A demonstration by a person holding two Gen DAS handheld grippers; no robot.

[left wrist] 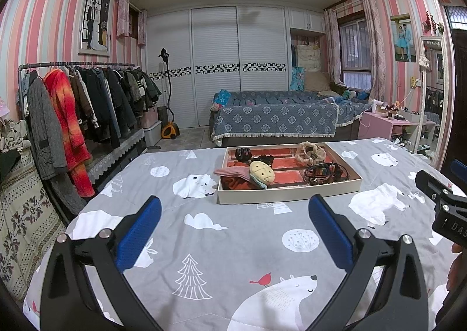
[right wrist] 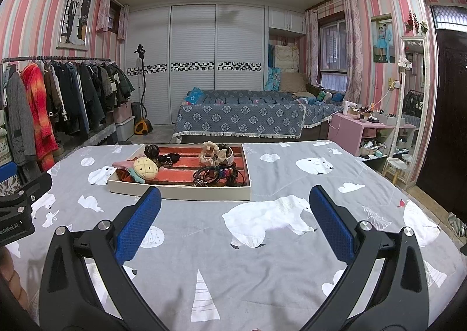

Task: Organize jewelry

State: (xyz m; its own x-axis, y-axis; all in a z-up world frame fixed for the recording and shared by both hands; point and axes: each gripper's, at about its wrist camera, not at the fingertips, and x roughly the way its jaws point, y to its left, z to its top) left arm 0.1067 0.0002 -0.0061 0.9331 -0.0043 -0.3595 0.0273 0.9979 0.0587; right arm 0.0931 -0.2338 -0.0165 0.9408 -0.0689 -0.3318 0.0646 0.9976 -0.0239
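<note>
Big bed with a grey cover [left wrist: 233,231] printed with white polar bears and trees. On the cover, a flat white cardboard tray with a red inside [left wrist: 287,194], split into little boxes by dark bars.

Inside the tray:
- round tan plush toy with a stitched face [left wrist: 261,171], in the near left part, lying on folded pink and rust-red cloths [left wrist: 232,176]
- dark claw hair clip [left wrist: 243,153], in the far left corner of the tray
- black scrunchie [left wrist: 265,159], just behind the plush toy
- fluffy cream scrunchie [left wrist: 310,152], in the far right part of the tray
- pile of dark bracelets and bands, one with bright stripes [left wrist: 322,173], in the near right corner of the tray

Left gripper [left wrist: 235,228] in front of the tray, well short of it, above the bed cover. Blue padded fingers [left wrist: 137,236] wide apart, holding nothing.

Right gripper [right wrist: 235,228] also in front of the tray, a bit to its right side. Blue padded fingers [right wrist: 332,225] wide apart too, with nothing between them.

Same tray [right wrist: 178,192] in the right view, bracelets [right wrist: 217,175] at its near right corner, plush toy [right wrist: 146,168] at its left.

Far behind the tray, a blue patterned sofa cover [left wrist: 274,120]. Left of the tray, a rack full of hanging coats [left wrist: 84,97]. Right of the tray, a small pink table [left wrist: 379,123].
</note>
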